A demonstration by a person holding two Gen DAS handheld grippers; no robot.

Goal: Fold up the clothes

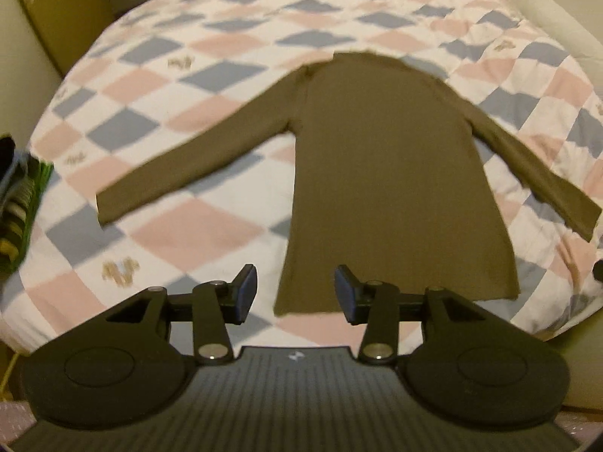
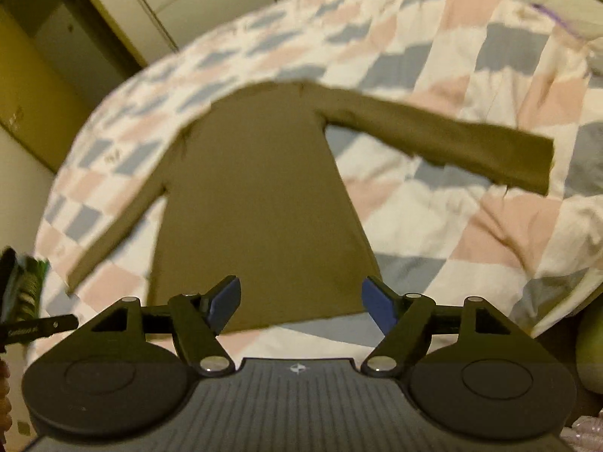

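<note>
a stack of clothes (image 1: 17, 196) is being left at the left edge. the olive shirt (image 1: 380, 173) is lying flat mid-frame on the checked quilt (image 1: 158, 86), sleeves spread. the left gripper (image 1: 296, 293) and right gripper (image 2: 299, 303) are being held released, empty. folding is just starting; a sleeve likely needs grasping next.

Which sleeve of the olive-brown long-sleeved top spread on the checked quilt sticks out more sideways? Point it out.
The sleeve on the picture's right of the olive-brown long-sleeved top, in the right wrist view: it reaches out sideways, while the other sleeve slants down alongside the body.
</note>
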